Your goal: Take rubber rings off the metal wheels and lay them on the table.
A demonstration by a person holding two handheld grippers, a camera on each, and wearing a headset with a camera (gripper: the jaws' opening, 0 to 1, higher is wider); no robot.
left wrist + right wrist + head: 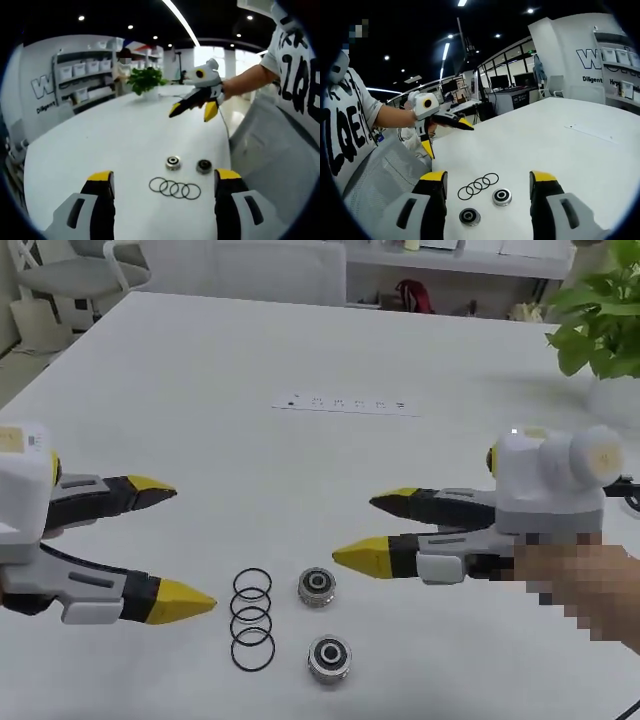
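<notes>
Tabletop (pixel 300 470) is bearing rubber rings (pixel 252 618) beside metal wheels (pixel 318 586); I'm holding left gripper (pixel 194 546) and right gripper (pixel 353 529) spread, empty.

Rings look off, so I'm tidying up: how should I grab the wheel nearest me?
The near wheel lies flat, hub up. Probably best to come straight down with the open right gripper and pinch across its round rim, since the rings sit close on its left.

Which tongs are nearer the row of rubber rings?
Left. The left tongs have one tip right beside the rubber rings; the right tongs sit beyond a metal wheel, farther off.
</notes>
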